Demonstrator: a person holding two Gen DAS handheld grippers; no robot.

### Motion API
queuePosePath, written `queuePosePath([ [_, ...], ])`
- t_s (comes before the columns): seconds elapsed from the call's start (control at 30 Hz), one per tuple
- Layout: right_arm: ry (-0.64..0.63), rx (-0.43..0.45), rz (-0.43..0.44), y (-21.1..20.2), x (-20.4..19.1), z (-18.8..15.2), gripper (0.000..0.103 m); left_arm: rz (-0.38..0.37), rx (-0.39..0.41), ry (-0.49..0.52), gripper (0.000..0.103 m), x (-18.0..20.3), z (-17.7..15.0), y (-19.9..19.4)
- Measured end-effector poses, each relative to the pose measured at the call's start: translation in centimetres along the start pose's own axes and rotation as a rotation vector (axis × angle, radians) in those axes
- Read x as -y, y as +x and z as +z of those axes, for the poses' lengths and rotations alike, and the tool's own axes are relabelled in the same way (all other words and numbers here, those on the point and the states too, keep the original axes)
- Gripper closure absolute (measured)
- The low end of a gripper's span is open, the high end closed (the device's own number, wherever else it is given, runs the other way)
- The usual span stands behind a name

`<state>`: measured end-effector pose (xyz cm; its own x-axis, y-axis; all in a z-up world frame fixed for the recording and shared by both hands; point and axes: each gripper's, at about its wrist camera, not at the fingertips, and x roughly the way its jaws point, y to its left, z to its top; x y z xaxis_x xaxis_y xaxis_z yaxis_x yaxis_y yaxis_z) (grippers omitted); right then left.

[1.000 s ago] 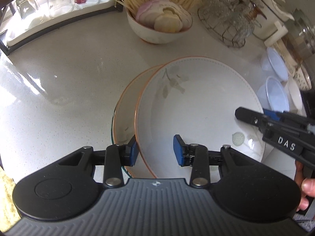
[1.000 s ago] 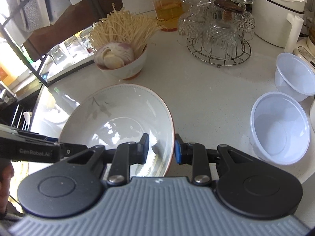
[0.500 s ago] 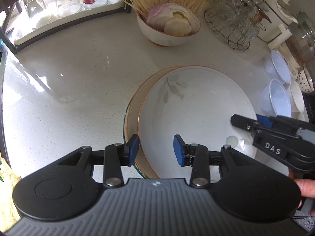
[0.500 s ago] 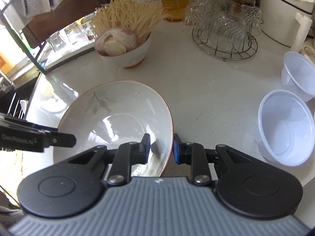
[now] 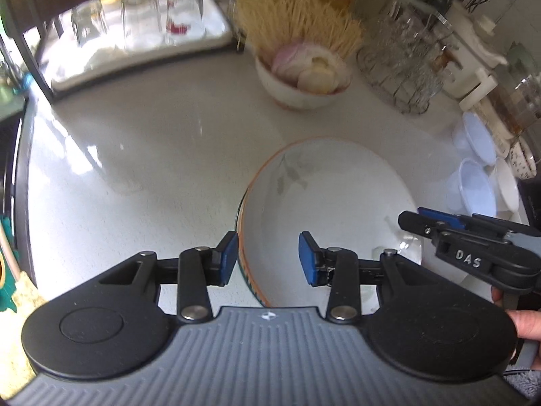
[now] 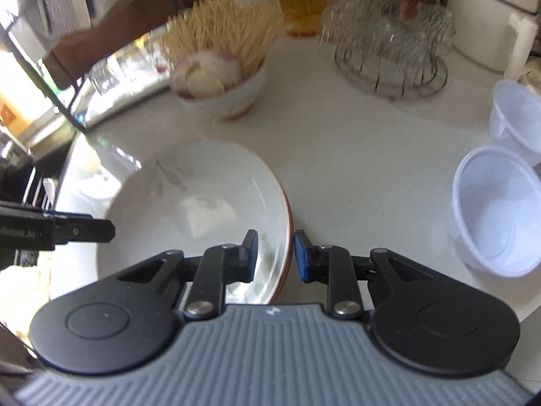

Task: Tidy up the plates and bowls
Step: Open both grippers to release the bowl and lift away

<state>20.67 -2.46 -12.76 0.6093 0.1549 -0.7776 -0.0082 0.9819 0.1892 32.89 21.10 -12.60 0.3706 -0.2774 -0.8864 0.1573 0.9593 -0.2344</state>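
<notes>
With the floral plate stacked on its twin, my right gripper straddles its rim unclamped, my left gripper stands open, and the plastic bowls remain unsorted.

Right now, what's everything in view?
plates: stack of at least two, white with orange rims, counter centre
noodle bowl: one, white, behind plates
plastic bowls: at least two, clear, right of plates
glass cups: several, clear, on wire rack, back right
glasses: several, clear, on tray, back left
appliance: one, white, far right
counter: white, speckled
left gripper: black, blue pads, open over plates' left rim
right gripper: black, blue pads, straddling plates' right rim; grip unclear
</notes>
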Motion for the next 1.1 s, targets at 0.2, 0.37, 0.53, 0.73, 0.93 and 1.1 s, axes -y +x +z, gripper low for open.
queuePosePath([
  [0.2, 0.008, 0.113, 0.0, -4.2, -0.8, 1.7, 0.077, -0.05, 0.1, 0.011, 0.059, 1.4, 0.9, -3.3],
  [0.37, 0.013, 0.195, -0.004, -8.1, -1.7, 2.6, 0.077, -0.099, 0.198, 0.03, 0.059, 2.7, 1.8, -7.0],
  [0.53, 0.0, 0.261, -0.023, -12.3, -3.0, 2.7, 0.076, -0.125, 0.299, 0.069, 0.059, 4.1, 1.8, -11.3],
  [0.73, -0.008, 0.323, -0.047, -15.9, -4.2, 2.5, 0.076, -0.146, 0.331, 0.096, 0.059, 4.6, 0.8, -13.8],
  [0.93, 0.022, 0.326, -0.073, -15.9, -5.1, 1.8, 0.076, -0.161, 0.337, 0.04, 0.059, 3.1, -0.4, -14.0],
  [1.1, 0.042, 0.297, -0.062, -15.8, -5.2, 0.9, 0.076, -0.166, 0.301, 0.0, 0.059, 2.2, -1.0, -13.3],
])
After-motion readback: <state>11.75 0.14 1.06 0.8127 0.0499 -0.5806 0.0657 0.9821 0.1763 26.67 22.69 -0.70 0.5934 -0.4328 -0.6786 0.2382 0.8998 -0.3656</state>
